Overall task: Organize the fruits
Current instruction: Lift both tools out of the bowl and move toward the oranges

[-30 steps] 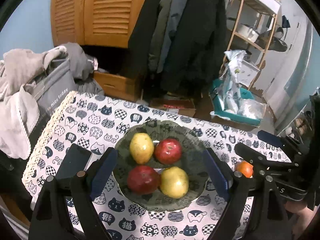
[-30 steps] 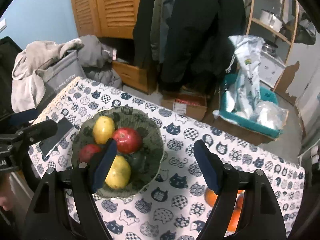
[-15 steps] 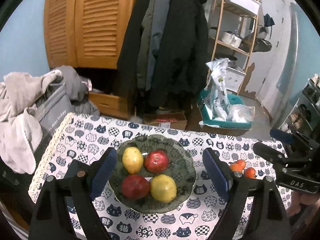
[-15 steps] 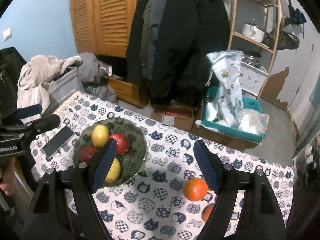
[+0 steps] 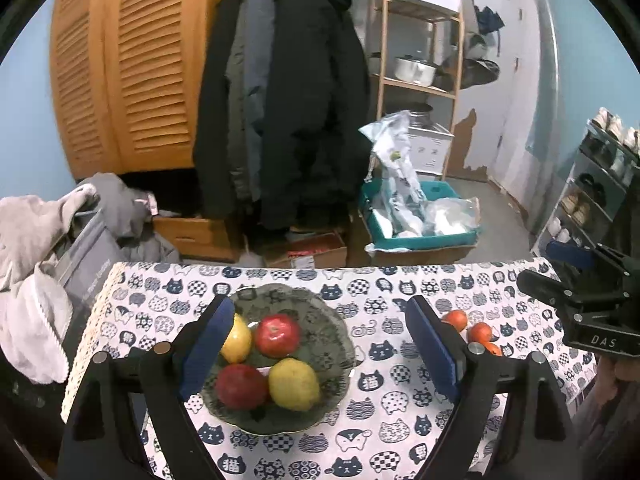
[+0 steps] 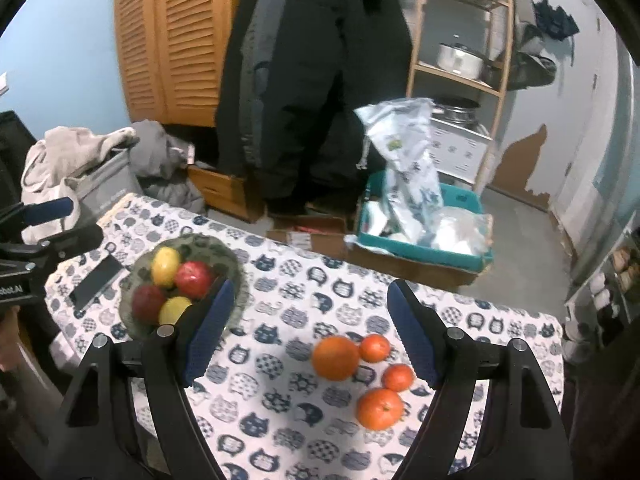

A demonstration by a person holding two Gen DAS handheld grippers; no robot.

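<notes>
Glossy glass bowl (image 5: 340, 344); cloth tablecloth (image 5: 392, 432)

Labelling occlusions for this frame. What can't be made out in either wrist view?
- Left wrist view: the orange fruits are partly hidden by the left tool's right finger; their count is unclear.
- Left wrist view: the far yellow fruit in the green glass plate is half covered by the left finger.
- Right wrist view: the flat dark phone is blurred; its screen is unreadable.
</notes>
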